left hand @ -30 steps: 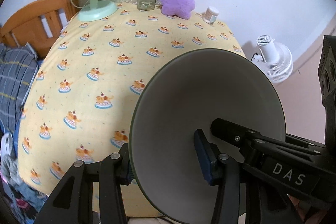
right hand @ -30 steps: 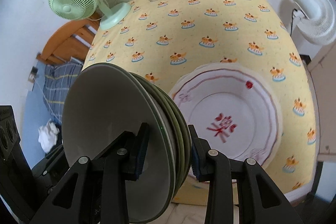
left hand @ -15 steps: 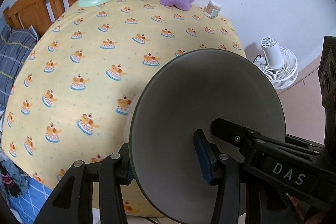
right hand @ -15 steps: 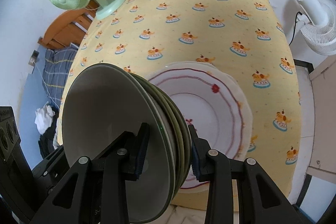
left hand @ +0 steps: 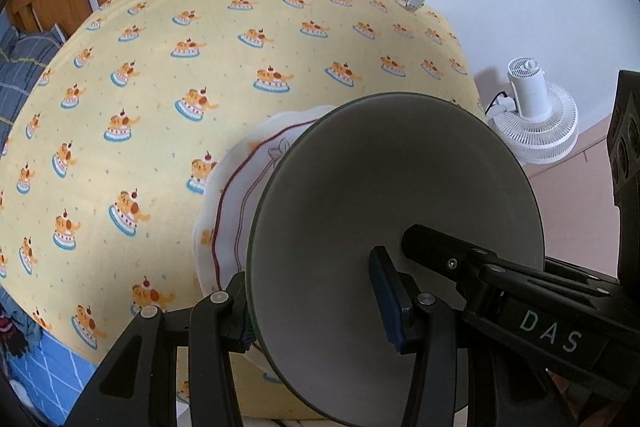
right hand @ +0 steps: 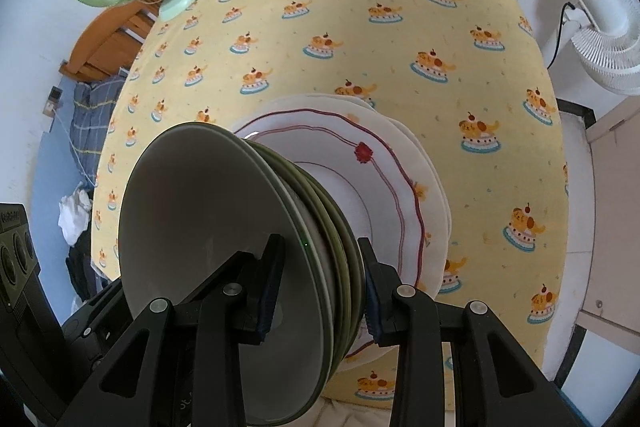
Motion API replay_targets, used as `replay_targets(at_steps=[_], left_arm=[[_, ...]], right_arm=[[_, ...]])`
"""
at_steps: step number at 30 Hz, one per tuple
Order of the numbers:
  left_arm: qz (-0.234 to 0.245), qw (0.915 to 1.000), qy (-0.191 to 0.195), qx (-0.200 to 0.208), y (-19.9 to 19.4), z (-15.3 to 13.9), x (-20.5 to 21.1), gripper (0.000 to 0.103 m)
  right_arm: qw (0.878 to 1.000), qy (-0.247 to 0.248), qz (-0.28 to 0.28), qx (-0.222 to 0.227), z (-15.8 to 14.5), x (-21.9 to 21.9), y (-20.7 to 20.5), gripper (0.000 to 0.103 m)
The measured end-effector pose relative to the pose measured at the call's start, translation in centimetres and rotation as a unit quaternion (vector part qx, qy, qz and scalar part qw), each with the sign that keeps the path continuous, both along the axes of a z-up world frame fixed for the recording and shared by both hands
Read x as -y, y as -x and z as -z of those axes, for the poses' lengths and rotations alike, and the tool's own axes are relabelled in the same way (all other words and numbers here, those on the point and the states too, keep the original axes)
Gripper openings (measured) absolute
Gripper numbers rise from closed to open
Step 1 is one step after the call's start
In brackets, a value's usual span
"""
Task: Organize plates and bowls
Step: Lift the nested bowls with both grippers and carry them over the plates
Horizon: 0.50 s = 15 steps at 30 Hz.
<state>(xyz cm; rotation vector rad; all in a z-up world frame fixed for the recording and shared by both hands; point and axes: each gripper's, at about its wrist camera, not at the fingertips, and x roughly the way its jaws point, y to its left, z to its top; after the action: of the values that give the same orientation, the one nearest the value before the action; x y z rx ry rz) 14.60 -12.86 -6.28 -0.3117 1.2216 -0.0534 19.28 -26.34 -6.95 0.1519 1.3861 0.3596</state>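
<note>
Right wrist view: the right tool (right hand: 322, 281) is clenched on a stack of bowls (right hand: 224, 251) held on edge, and the left tool (left hand: 312, 301) grips the same stack's rim from the other side. Over the last second the white plates (right hand: 404, 187) on the yellow bench (right hand: 360, 39) have slid in under the stack, so it seems about ready to be lowered onto them
</note>
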Motion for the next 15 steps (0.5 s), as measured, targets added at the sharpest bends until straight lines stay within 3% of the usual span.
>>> replay_targets(at_steps=[15], left_arm=[[0.004,1.0000,-0.002,0.005,-1.5,0.1,0.2,0.048]], right_arm=[[1.000,-0.003,0.007,0.012,0.1,0.1,-1.3,0.038]])
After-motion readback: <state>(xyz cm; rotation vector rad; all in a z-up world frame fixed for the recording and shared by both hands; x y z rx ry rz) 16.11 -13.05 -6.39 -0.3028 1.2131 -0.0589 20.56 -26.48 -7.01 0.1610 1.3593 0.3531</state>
